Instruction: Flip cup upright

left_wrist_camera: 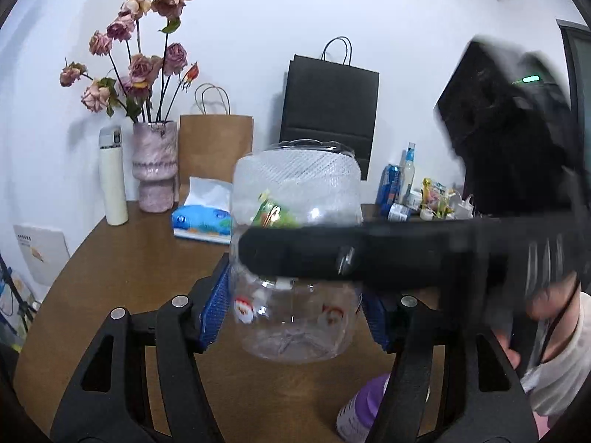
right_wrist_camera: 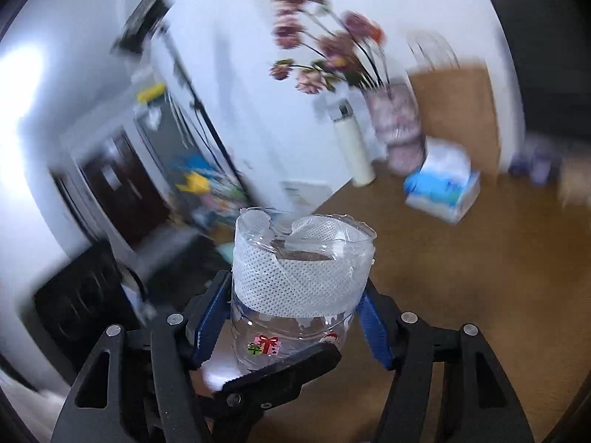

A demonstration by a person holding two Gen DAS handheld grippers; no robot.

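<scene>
Mid-flip: clear cup (left_wrist_camera: 295, 258), mouth at twelve o'clock, clamped by left gripper (left_wrist_camera: 295, 306) and right gripper (right_wrist_camera: 291, 317) above table (left_wrist_camera: 140, 269). Next, likely: lowering, releasing.

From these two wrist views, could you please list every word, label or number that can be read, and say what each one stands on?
No text can be read in either view.
Cup: only stickers, a Santa and gift boxes, no words.
Tissue box: printing too blurred.
Purple container: label too blurred.
Wall sheet: a dark row of print, too small.
Bottles and packets: labels too small.
White flask: no print discernible.
</scene>
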